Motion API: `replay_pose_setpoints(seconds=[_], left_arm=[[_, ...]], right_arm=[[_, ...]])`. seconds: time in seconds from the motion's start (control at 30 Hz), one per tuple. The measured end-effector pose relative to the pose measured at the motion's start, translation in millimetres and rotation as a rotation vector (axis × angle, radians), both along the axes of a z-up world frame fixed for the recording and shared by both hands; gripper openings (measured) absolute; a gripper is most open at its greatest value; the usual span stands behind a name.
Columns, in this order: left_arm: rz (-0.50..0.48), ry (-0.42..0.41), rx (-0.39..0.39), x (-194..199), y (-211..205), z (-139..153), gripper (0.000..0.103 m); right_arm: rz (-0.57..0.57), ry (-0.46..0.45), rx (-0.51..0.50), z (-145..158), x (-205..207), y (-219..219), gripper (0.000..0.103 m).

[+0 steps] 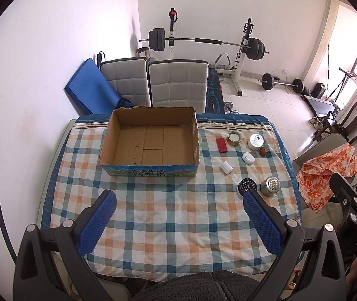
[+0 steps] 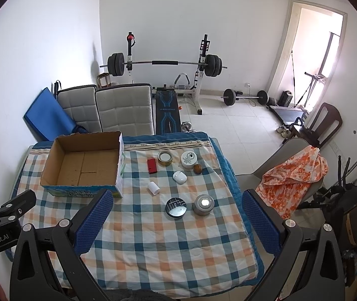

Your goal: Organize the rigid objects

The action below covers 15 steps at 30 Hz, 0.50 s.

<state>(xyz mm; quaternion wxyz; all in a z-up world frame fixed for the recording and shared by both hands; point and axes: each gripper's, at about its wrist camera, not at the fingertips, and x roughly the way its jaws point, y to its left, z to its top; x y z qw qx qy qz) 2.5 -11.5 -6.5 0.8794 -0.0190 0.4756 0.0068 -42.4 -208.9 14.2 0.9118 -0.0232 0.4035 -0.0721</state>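
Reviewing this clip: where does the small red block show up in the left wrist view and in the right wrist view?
Left wrist view: the red block lies right of centre, between the cardboard box and the tape roll.
Right wrist view: the red block lies near the centre, again between the box and the tape roll.
Shared landmark: the open cardboard box on the checked cloth.

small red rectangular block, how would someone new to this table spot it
Start at the open cardboard box on the checked tablecloth and look just past its right wall. The small red rectangular block lies flat there, left of the roll of clear tape. It is the only red, flat-sided piece; its neighbours are round.
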Motion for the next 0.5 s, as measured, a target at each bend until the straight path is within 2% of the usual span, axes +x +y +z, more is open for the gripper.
replay_pose_setpoints(seconds=[0.5], left_arm=[[0.002, -0.005, 0.004, 5.3, -2.8, -0.2, 0.103]], right_arm=[[0.002, -0.019, 0.001, 6.9, -0.3, -0.5, 0.103]])
